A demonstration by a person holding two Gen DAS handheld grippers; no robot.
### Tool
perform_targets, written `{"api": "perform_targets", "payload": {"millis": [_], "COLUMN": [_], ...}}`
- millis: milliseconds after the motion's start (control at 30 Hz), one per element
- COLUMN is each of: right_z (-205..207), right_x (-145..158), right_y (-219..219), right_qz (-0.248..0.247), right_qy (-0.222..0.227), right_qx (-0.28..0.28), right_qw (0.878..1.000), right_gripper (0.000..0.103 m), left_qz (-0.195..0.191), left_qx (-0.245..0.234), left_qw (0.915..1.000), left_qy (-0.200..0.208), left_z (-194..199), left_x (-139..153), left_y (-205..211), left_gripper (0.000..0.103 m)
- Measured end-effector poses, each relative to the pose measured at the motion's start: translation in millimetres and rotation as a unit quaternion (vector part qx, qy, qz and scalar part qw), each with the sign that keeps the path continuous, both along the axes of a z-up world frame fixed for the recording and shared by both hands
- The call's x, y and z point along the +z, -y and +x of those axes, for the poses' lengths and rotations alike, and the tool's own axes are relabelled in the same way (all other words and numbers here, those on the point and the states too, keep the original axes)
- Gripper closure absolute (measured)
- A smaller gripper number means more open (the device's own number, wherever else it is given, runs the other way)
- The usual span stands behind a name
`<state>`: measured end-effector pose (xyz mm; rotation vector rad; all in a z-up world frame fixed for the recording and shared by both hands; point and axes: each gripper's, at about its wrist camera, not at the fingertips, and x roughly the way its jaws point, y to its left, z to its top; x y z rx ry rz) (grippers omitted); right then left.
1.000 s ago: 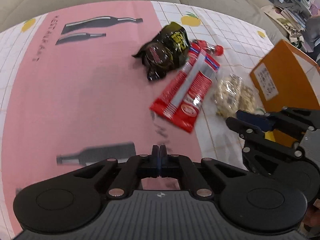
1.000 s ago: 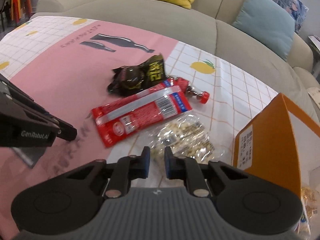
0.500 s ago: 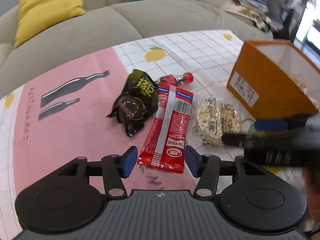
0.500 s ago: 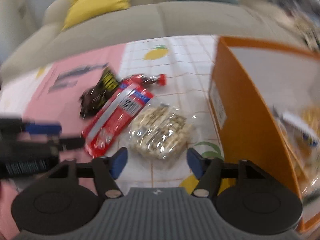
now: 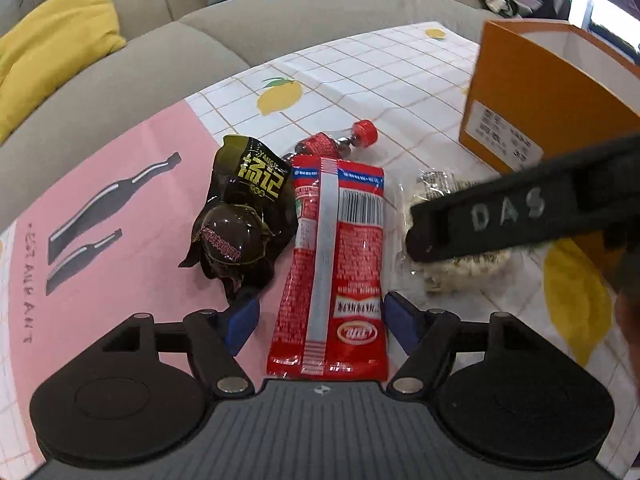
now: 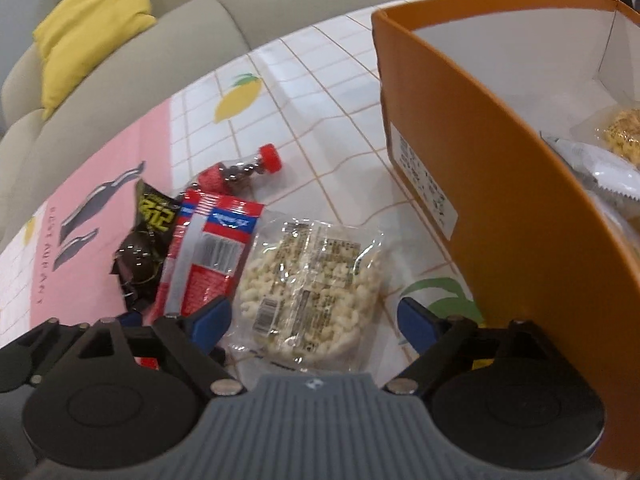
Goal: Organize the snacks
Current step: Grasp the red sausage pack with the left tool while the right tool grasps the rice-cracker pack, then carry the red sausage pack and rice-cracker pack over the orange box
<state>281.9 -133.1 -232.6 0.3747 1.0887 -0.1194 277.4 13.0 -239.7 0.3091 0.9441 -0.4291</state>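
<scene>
The red packet (image 5: 336, 264) lies flat on the tablecloth (image 5: 120, 216), its long axis running straight away from the left gripper (image 5: 320, 320), printed seam up, with the near end between the blue fingertips (image 5: 240, 322). Those jaws are opening and do not touch it. Just left of it, touching its edge, sits one crumpled black packet (image 5: 240, 220), tilted with its top toward the sofa. Beyond the red packet's far end lies one small bottle with a red cap (image 5: 364, 133), the cap pointing right toward the box.

One clear bag of pale puffed snacks (image 6: 308, 292) lies just right of the red packet, long axis also running away from the right gripper (image 6: 312, 320), whose jaws are opening around its near end without pressing it.

That makes four loose snacks on the cloth. One open orange box (image 6: 500, 168) stands at the right, holding more bags; I cannot count them.

The cloth is part pink with bottle silhouettes, part white grid with lemons. Behind it runs a grey sofa (image 5: 280, 12) with one yellow cushion (image 5: 48, 40).
</scene>
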Motion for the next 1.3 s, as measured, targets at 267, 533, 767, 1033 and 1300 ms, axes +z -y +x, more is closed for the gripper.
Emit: {"api": "perform_targets", "payload": {"millis": [267, 533, 767, 1033, 1300], "right_z": [5.6, -8.4, -39.9, -82.5, -110.1], "right_x": [0.7, 2.8, 3.6, 5.7, 6.2], "right_y": [-10.2, -10.2, -4.9, -4.3, -8.5], "right_qz": [-0.034, -0.036, -0.03, -0.027, -0.042], "right_qy": [0.008, 0.005, 0.003, -0.017, -0.009], "right_qx": [0.034, 0.109, 0.204, 0.282, 0.295], "right_qw": [0.999, 0.993, 0.979, 0.959, 0.954], "right_gripper": [0.016, 0.027, 0.027, 0.027, 0.021], "left_qz": [-0.035, -0.006, -0.031, -0.052, -0.072], "left_qx": [0.043, 0.118, 0.237, 0.313, 0.323], "left_qw": [0.9984, 0.9914, 0.9633, 0.9292, 0.9287], "left_qy": [-0.012, -0.056, -0.122, -0.19, -0.166], "left_z": [2.8, -33.0, -66.2, -93.9, -99.4], "left_x": [1.0, 8.4, 15.1, 18.5, 24.9], "left_y": [-3.8, -12.3, -37.0, -51.6, -51.1], "left_gripper": [0.042, 0.047, 0.047, 0.043, 0.025]}}
